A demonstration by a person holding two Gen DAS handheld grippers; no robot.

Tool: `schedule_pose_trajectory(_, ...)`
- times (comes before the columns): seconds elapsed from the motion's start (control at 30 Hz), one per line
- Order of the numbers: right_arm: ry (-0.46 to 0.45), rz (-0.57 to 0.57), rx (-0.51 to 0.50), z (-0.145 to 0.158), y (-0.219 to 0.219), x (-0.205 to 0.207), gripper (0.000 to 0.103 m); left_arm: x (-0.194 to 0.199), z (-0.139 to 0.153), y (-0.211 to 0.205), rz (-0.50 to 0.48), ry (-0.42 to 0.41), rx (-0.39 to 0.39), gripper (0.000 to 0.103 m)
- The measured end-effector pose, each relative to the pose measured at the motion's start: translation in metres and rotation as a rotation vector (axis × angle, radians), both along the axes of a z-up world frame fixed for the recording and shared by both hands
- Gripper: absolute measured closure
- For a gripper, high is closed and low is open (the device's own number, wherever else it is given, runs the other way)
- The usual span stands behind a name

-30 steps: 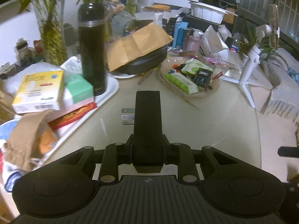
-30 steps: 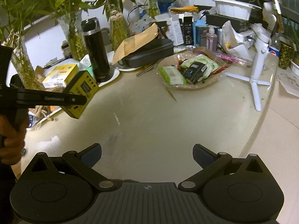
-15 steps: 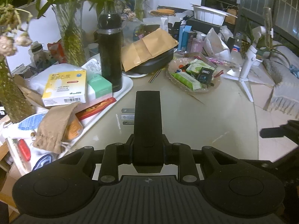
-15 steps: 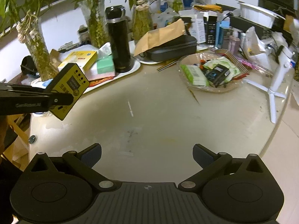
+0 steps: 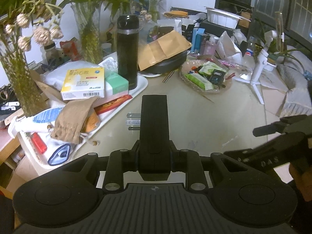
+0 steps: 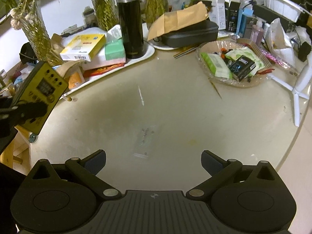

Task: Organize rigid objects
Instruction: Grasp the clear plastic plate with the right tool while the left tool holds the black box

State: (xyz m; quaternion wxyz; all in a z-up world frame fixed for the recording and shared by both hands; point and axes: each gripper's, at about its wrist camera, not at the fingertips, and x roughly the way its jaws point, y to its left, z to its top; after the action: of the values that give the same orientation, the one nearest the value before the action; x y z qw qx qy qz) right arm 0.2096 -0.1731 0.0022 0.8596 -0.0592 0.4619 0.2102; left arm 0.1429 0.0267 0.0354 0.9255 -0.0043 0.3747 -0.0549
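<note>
My left gripper (image 5: pixel 154 101) is shut on a yellow plug-in timer. In the left wrist view only the timer's metal prongs (image 5: pixel 133 121) show beside the closed fingers. In the right wrist view the yellow timer (image 6: pixel 40 95) with its display and buttons hangs at the left edge, above the table's left rim, clamped by the left gripper (image 6: pixel 29 110). My right gripper (image 6: pixel 154 160) is open and empty above the bare middle of the table (image 6: pixel 175 113). It also shows at the right of the left wrist view (image 5: pixel 273 136).
A white tray (image 6: pixel 148 53) at the back left holds a black flask (image 6: pixel 129 19), a yellow box (image 6: pixel 83 47) and a green box (image 6: pixel 115 51). A glass bowl (image 6: pixel 234 63) of packets, a black case (image 6: pixel 190 33), a white tripod (image 6: pixel 300 83) and plant vases (image 6: pixel 35 31) crowd the back.
Both grippers have pulled back toward the near edge of the table. The left gripper with the timer has drifted left and lower in the right wrist view. The right gripper stays open.
</note>
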Motion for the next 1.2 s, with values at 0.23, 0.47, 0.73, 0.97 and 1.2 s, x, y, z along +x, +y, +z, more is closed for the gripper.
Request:
schedule_pose_trajectory(0.23, 0.044, -0.002, -0.055, -0.009, 0.019, 0.013, 0.000, -0.009, -0.002, 0.007, 0.012, 0.007, -0.016, 0.077)
schedule_pose_trajectory(0.47, 0.083, -0.005, -0.082, -0.024, 0.035, 0.029, 0.000, -0.017, -0.005, 0.011, 0.015, 0.014, -0.024, 0.077)
schedule_pose_trajectory(0.73, 0.146, -0.024, -0.110, -0.048, 0.050, 0.053, 0.006, -0.024, -0.005, 0.014, 0.016, 0.019, -0.038, 0.077)
schedule_pose_trajectory(0.97, 0.180, -0.060, -0.129, -0.064, 0.057, 0.064, 0.023, -0.028, -0.006, 0.014, 0.013, 0.021, -0.048, 0.077)
schedule_pose_trajectory(1.2, 0.154, -0.070, -0.133, -0.070, 0.057, 0.062, 0.068, -0.031, -0.006, 0.014, 0.007, 0.024, -0.053, 0.077)
